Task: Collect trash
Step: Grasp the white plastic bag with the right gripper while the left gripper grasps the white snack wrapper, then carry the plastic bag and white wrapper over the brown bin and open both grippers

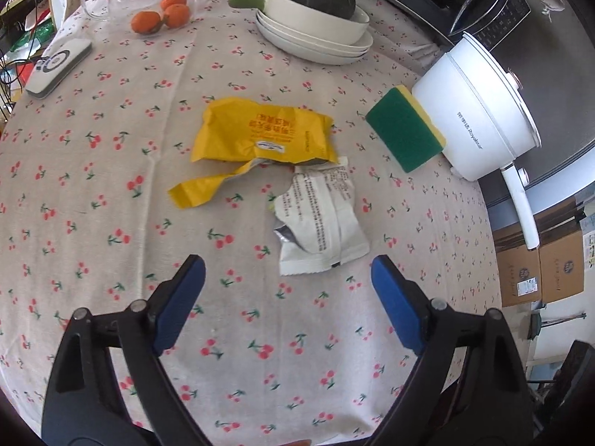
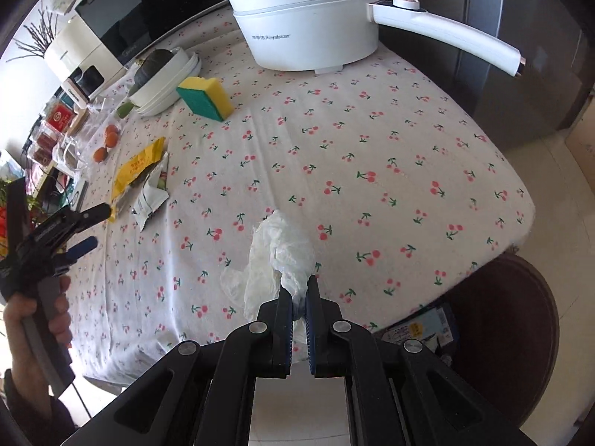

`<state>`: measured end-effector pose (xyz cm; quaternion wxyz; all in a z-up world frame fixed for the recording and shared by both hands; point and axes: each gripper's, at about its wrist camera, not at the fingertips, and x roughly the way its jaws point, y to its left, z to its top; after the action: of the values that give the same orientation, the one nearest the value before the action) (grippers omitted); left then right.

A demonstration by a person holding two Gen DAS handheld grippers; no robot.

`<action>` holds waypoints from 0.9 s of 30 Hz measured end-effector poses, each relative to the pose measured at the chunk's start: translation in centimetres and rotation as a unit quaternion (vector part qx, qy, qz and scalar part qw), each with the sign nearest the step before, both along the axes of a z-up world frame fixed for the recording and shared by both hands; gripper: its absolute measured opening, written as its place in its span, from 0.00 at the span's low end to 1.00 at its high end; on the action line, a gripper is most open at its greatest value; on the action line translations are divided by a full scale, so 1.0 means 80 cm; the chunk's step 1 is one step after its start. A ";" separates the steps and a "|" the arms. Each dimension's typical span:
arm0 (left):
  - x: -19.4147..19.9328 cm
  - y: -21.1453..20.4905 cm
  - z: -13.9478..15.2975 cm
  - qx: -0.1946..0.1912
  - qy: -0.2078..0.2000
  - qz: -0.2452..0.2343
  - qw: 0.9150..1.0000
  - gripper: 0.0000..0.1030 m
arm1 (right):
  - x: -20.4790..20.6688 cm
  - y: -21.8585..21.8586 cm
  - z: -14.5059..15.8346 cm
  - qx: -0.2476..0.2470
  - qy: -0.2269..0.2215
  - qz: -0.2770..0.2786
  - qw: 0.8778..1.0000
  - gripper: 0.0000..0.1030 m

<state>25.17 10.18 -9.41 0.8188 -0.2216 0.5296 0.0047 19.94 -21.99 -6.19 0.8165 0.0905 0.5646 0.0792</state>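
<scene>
A torn yellow wrapper (image 1: pixel 260 137) and a white printed wrapper (image 1: pixel 319 219) lie on the cherry-print tablecloth (image 1: pixel 111 193). My left gripper (image 1: pixel 288 271) is open and empty, just short of the white wrapper. In the right wrist view both wrappers lie at the left, the yellow one (image 2: pixel 137 165) behind the white one (image 2: pixel 148 200), with the left gripper (image 2: pixel 89 226) near them. My right gripper (image 2: pixel 299 290) is shut on a crumpled white plastic bag (image 2: pixel 275 256) above the table's near edge.
A green-yellow sponge (image 1: pixel 407 128) leans by a white electric pot (image 1: pixel 479 119). Stacked plates with a dark squash (image 1: pixel 316 26), oranges (image 1: pixel 163 15) and a remote (image 1: pixel 59 67) stand at the back. A dark round bin (image 2: pixel 505 334) is below the table edge.
</scene>
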 end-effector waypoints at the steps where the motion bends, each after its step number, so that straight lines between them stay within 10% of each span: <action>1: 0.004 -0.005 -0.003 -0.006 -0.001 0.002 1.000 0.86 | -0.005 -0.005 0.003 -0.005 -0.006 0.003 1.000 0.06; 16: 0.042 -0.051 -0.037 0.056 -0.011 0.026 0.998 0.71 | -0.049 -0.097 -0.015 -0.029 0.013 -0.025 0.999 0.06; 23: 0.029 -0.065 -0.037 0.110 0.004 -0.023 0.994 0.35 | -0.058 -0.111 -0.018 -0.034 0.015 -0.028 0.999 0.07; 27: 0.011 -0.069 -0.036 0.126 0.010 -0.052 0.991 0.31 | -0.061 -0.109 -0.012 -0.036 0.007 -0.025 0.999 0.07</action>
<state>26.02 4.62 -12.30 0.8337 -0.0893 0.5440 0.0313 15.08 -30.74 -7.15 0.8168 0.0754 0.5708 0.0378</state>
